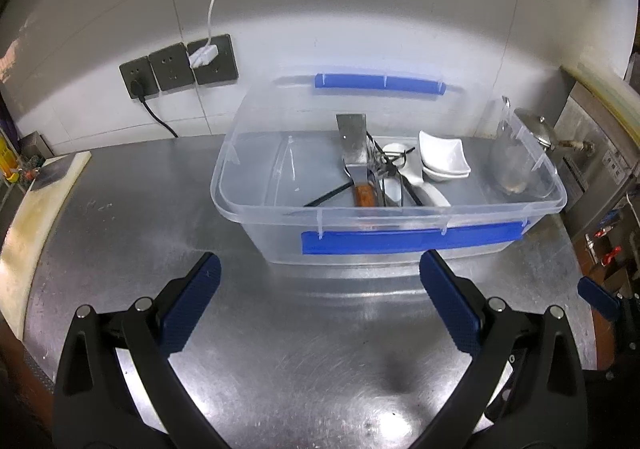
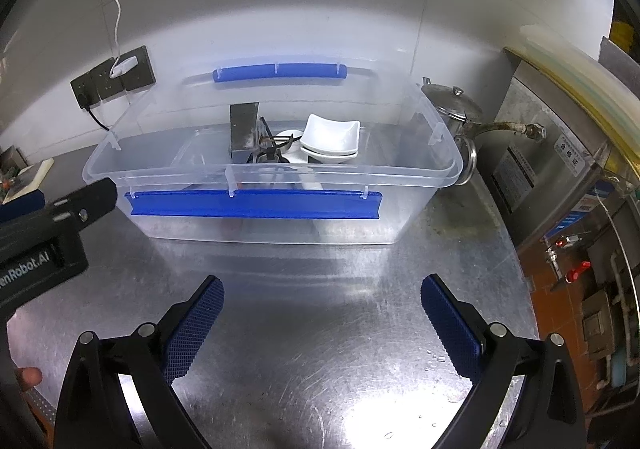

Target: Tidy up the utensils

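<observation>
- On the steel counter [image 1: 120, 209], at twelve o'clock from both grippers, stood the clear plastic bin [image 1: 256, 209] with blue clips; the utensils lay piled inside it toward its centre.
- That pile held a cleaver [image 1: 354, 141] with a wooden handle, black chopsticks [image 1: 328, 195], white spoons [image 1: 424, 185] and two stacked white dishes [image 1: 442, 157] at about one o'clock of the heap.
- Both the left gripper [image 1: 320, 305] and the right gripper [image 2: 322, 325] hung over bare counter with fingers spread wide, holding nothing.
- Likely trouble: the pieces looked interlocked, so lifting one could drag others; the cleaver's blade leaned upright and might topple onto the dishes.
- A finger could also catch the bin's near rim on the way in, and the light bin might slide on the slick steel.
- Open counter lay from six to nine o'clock; a cutting board [image 1: 24, 233] bounded nine o'clock, while a metal pot [image 2: 452, 109] and machinery crowded two to three o'clock.
</observation>
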Action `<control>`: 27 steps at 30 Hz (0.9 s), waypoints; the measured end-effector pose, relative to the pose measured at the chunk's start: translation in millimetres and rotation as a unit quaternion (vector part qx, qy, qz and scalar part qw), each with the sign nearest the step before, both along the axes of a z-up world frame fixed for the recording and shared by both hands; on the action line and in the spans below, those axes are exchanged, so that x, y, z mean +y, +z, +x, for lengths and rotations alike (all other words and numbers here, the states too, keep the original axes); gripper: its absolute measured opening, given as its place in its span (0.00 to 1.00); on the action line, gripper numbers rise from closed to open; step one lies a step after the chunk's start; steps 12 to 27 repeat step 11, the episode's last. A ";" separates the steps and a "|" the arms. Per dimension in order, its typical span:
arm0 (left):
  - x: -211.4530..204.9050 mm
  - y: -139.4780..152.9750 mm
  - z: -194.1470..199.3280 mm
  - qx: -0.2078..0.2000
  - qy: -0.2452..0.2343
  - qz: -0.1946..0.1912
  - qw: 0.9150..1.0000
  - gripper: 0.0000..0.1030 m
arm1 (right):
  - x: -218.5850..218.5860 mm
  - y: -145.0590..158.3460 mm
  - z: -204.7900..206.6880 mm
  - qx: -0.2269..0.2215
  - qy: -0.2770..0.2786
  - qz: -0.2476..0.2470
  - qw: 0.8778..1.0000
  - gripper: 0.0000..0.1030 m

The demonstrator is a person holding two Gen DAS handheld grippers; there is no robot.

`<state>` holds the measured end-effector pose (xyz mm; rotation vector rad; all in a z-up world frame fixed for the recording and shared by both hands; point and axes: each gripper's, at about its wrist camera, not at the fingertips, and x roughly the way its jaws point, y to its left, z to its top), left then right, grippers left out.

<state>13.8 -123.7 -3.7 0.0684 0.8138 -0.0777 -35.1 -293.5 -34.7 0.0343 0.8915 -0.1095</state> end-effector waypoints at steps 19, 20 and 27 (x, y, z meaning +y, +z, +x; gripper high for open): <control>-5.6 -4.2 3.9 0.008 -0.006 0.019 1.000 0.93 | -0.5 -0.6 4.0 0.005 0.007 0.009 1.000 0.95; -5.6 -4.2 3.9 0.008 -0.006 0.019 1.000 0.93 | -0.5 -0.6 4.0 0.005 0.007 0.009 1.000 0.95; -5.6 -4.2 3.9 0.008 -0.006 0.019 1.000 0.93 | -0.5 -0.6 4.0 0.005 0.007 0.009 1.000 0.95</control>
